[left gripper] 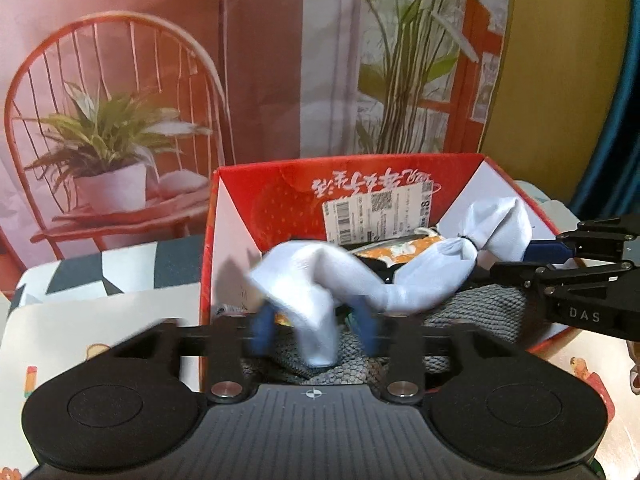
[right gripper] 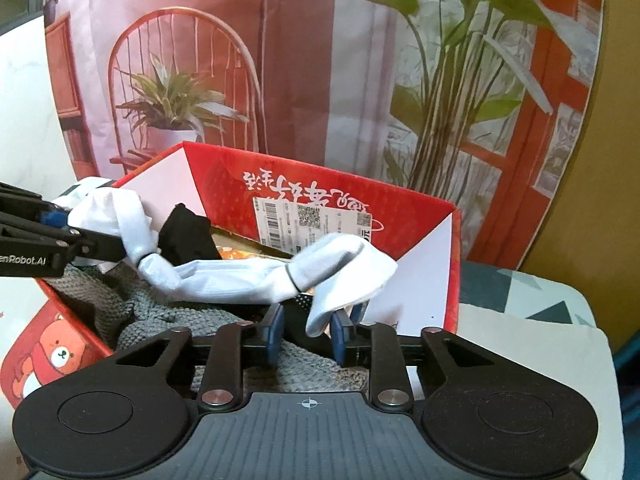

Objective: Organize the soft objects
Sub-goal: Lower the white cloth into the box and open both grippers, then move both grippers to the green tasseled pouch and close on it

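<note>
A long white cloth [left gripper: 360, 276], tied off with black bands near each end, stretches across the open red box [left gripper: 280, 184]. One end hangs between the blue fingers of my left gripper [left gripper: 316, 320], which stands open. In the right wrist view the other end of the cloth [right gripper: 344, 276] drapes between the blue fingers of my right gripper [right gripper: 306, 330], also open. The right gripper shows from the side in the left wrist view [left gripper: 560, 248]. The left gripper shows at the left of the right wrist view [right gripper: 60, 236]. The box [right gripper: 400, 208] also holds grey knitted fabric [right gripper: 160, 312].
A black soft item [right gripper: 186, 236] and an orange patterned item [left gripper: 400, 248] lie inside the box. A printed backdrop [left gripper: 160, 80] of a chair and plants stands behind. The box sits on a patterned tablecloth [left gripper: 80, 320] with cartoon prints.
</note>
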The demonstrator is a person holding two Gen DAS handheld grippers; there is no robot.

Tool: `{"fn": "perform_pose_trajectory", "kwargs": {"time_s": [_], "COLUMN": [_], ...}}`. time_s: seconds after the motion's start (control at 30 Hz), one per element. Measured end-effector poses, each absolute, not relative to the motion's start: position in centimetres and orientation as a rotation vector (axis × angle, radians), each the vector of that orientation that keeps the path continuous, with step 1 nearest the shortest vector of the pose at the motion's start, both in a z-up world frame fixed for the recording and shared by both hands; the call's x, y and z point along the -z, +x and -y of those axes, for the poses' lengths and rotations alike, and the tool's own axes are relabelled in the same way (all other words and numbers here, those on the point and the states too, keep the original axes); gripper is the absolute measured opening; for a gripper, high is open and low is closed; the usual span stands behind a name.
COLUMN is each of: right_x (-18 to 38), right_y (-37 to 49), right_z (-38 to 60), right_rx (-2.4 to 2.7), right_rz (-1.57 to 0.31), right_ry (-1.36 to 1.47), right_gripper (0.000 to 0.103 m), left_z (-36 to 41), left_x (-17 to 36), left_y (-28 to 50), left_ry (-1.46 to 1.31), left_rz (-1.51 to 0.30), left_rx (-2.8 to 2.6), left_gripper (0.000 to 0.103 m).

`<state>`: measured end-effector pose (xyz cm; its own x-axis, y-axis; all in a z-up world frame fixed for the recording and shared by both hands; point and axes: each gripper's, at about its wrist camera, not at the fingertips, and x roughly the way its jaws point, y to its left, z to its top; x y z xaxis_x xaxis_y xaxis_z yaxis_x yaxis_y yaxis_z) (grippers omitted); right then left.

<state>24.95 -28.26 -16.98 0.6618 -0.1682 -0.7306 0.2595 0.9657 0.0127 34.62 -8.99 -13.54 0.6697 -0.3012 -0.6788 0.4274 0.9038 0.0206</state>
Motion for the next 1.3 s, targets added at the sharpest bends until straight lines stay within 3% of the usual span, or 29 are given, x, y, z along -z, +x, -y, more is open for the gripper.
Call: {"fn": "perform_pose_trajectory", "kwargs": {"time_s": [0.03,0.13,0.4,0.77,1.3], "right_x": [16.8,16.1,13.7,13.4,20.9], "right_y": [24.8,24.0,20.9,14.5,5.8], "right_z": [28.2,27.6,26.0,23.6,20.3], "right_rx": [0.244,0.244,0.226,0.188,0.195], "right_rz": [-0.812,-0.793,-0.741,-0.695,-0.836], "right_ry": [0.118,0.107,0.095,0.141,0.254], "right_gripper": [0.032,0.047,0.058,0.062,0.062], "left_z": [8.9,8.7,7.5,5.4,5.2], "left_x": [13.2,12.3,10.7,12.8,19.1], "left_y": [34.2,33.3,29.4,23.7,19.3], "left_ry": [0.184,0.183,0.158,0.096,0.062], "left_rz": [-0.717,-0.697,-0.659,-0.691,-0.804], "left_rx": [0.416,0.418,0.427,0.423,0.422], "left_gripper": [0.07,0.076,0.086,0.087,0.087]}}
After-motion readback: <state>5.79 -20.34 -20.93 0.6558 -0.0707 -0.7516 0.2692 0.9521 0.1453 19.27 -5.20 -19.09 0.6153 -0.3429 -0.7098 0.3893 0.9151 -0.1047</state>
